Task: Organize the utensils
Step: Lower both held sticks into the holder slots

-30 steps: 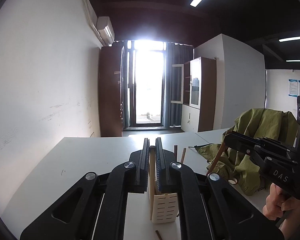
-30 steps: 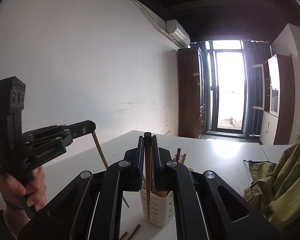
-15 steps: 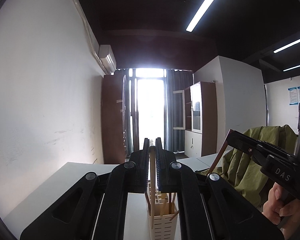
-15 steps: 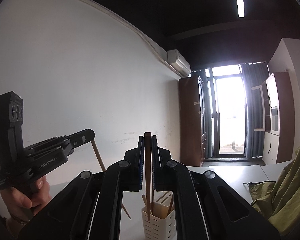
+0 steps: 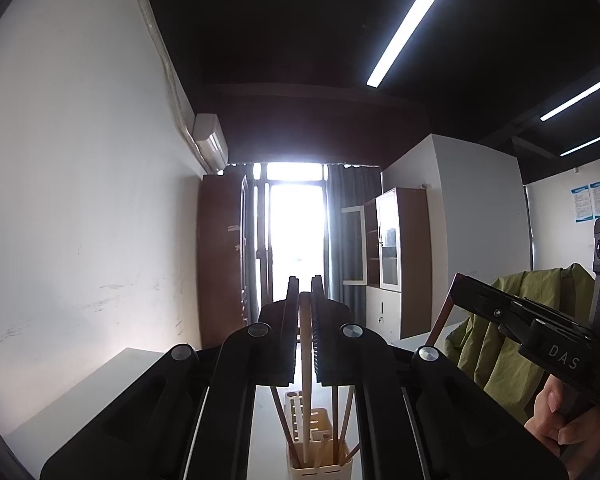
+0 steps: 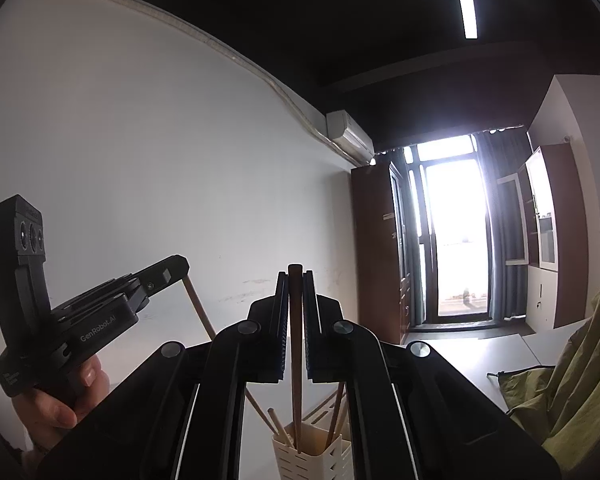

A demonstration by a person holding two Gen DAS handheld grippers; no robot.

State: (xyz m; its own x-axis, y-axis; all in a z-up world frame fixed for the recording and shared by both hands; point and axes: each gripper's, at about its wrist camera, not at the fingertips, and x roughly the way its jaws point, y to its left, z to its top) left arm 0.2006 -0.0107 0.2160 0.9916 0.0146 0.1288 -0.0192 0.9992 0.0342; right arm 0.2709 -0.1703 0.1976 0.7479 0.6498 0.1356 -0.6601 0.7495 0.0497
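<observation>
You are gripping matte black tongs (image 5: 305, 308) with round silver screws, the left tongs (image 6: 162, 276) showing "GenRobot.AI", the right tongs (image 5: 460, 286) "DAS".

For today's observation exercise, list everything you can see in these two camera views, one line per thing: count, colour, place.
Holder: one, cream, on table, several chopsticks inside.
Pale chopstick: one, in left hand-held gripper, tip in holder.
Dark chopstick: one, brown, in right hand-held gripper, tip in holder.
Table: one, white.
Jacket: one, olive, right of table.
Cupboards: brown, back wall.
Air conditioner: one, white, high on wall.
Hands: two, gripping handles.
</observation>
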